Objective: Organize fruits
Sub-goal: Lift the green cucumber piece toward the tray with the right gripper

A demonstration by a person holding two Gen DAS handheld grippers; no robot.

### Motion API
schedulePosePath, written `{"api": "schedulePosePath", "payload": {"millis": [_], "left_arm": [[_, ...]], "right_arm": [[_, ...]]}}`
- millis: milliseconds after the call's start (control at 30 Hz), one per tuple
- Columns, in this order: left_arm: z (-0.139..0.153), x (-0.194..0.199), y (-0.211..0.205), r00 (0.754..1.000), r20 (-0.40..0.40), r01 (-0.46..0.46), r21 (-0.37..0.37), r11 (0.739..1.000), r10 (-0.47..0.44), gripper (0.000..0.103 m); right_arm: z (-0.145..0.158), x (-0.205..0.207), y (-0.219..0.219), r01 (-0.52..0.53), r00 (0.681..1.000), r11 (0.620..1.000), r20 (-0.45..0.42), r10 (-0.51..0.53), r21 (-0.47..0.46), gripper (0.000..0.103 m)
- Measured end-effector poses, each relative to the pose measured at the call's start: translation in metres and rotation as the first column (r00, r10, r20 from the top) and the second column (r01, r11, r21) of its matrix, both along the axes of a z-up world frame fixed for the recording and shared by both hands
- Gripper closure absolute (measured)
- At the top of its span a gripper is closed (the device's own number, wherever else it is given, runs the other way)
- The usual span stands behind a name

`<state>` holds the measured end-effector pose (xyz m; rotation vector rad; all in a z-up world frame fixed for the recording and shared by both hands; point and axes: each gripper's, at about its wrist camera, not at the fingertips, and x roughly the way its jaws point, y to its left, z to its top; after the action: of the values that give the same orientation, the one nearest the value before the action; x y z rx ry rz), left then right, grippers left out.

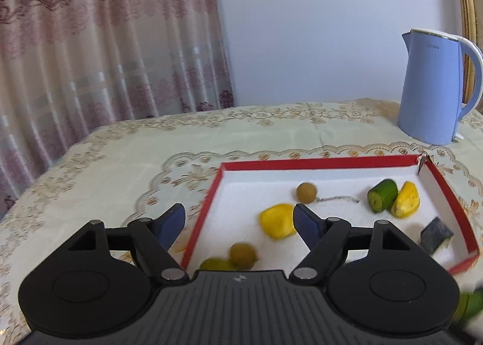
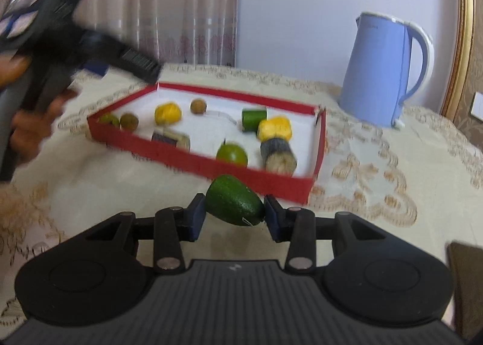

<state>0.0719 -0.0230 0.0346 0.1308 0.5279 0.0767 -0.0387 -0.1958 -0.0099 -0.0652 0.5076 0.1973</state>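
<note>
Avocado (image 2: 234, 205), dark green and pebbled, sits clamped between the two pads of my right gripper (image 2: 235, 215), held just outside the near red wall of the tray (image 2: 193, 160), above the counter (image 2: 377, 169). My left gripper (image 1: 238, 221) hangs with its jaws spread wide and nothing between them, over the tray's left rim. I judge the step in hand to be carrying the avocado into the tray; the next move calls for lifting it over the wall and setting it on a bare white patch without knocking the fruit already inside. Counted from the right wrist view, the tray holds two small brown round fruits (image 2: 198, 106), two yellow pieces (image 2: 167, 114), two green round fruits (image 2: 231, 154), one green cut cylinder (image 2: 254, 120), and two grey-skinned pale-ended chunks (image 2: 277, 153) that I cannot identify. One blue kettle (image 2: 382, 73) stands on the counter beyond the tray, well apart from it. Motion blur softens the small items, so the count is approximate.
</note>
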Motion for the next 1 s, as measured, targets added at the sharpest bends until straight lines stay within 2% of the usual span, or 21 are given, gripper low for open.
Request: {"api": "schedulePosePath", "payload": {"millis": [67, 167, 300, 500, 1000], "left_arm": [[-0.002, -0.015, 0.0, 1.0, 0.013, 0.0, 0.024, 1.0, 0.0, 0.024], [-0.004, -0.033, 0.002, 1.0, 0.021, 0.013, 0.018, 1.0, -0.013, 0.024], [-0.013, -0.047, 0.001, 0.999, -0.011, 0.036, 0.009, 0.999, -0.036, 0.024], [-0.027, -0.052, 0.004, 0.998, -0.061, 0.03, 0.013, 0.999, -0.029, 0.024], [-0.033, -0.057, 0.012, 0.997, -0.082, 0.0, 0.019, 1.0, 0.002, 0.022]], "right_arm": [[0.007, 0.006, 0.001, -0.004, 1.0, 1.0, 0.021, 0.004, -0.009, 0.064], [0.018, 0.014, 0.003, -0.014, 0.999, 1.0, 0.052, 0.015, -0.007, 0.064], [0.027, 0.026, 0.008, -0.024, 0.997, 1.0, 0.077, 0.025, -0.012, 0.064], [0.039, 0.043, 0.011, -0.033, 0.995, 0.999, 0.092, 0.033, -0.009, 0.064], [0.063, 0.103, 0.016, 0.003, 0.992, 1.0, 0.124, -0.003, -0.001, 0.064]]}}
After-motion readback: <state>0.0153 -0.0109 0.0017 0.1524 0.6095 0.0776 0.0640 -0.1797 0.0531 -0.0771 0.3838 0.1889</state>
